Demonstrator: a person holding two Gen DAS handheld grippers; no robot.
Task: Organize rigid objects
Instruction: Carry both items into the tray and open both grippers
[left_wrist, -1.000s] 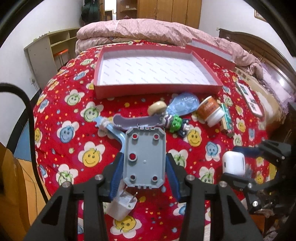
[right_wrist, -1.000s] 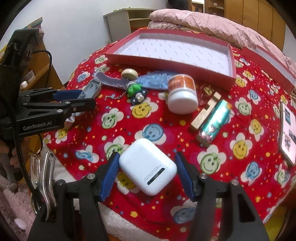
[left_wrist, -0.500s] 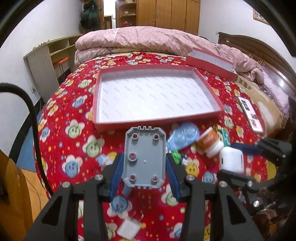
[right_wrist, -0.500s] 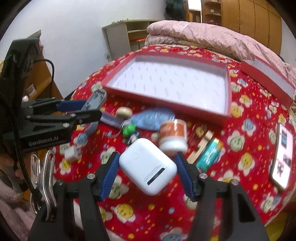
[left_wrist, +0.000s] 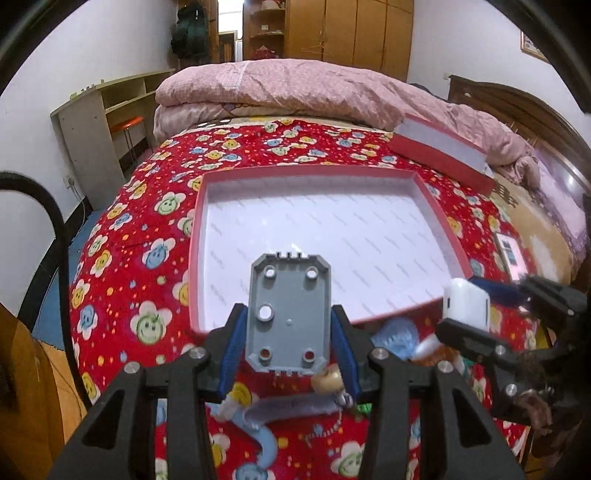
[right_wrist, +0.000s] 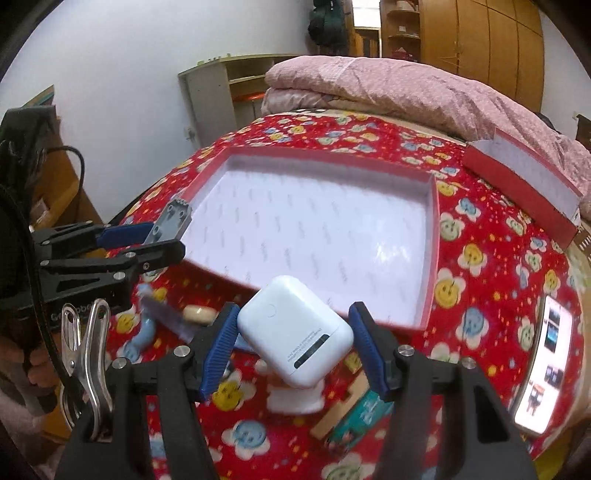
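The bed (left_wrist: 122, 254), under its red smiley-flower cover, carried everything. The red box (left_wrist: 439, 225) with the white floor lay open in the middle of the bed and held nothing, so by the look of it no sorting was done yet. Its lid (left_wrist: 436, 155) leaned against the pink quilt (left_wrist: 314, 92) toward the bed's far right corner. A phone (right_wrist: 546, 362) lay near the right edge of the bed.

Two things were in the air, poised over the box's near edge. The left gripper (left_wrist: 289, 336) was clenched on a grey plastic plate (left_wrist: 288, 310) with round holes, held flat over the near left corner of the box. The right gripper (right_wrist: 293, 332) was closed on a white earbud case (right_wrist: 295, 328), just short of the near rim.

The rest waited on the cover between the box and the bed's near edge: a white-lidded jar (right_wrist: 295, 398) under the case, a wooden block (right_wrist: 343, 406) beside a teal packet (right_wrist: 360, 417), a grey toy knife (left_wrist: 291, 408), a round beige piece (right_wrist: 199, 314) and a pale blue plastic piece (left_wrist: 397, 334). I judged the task barely begun: two pieces were about to go in, and all the others were left to fetch.
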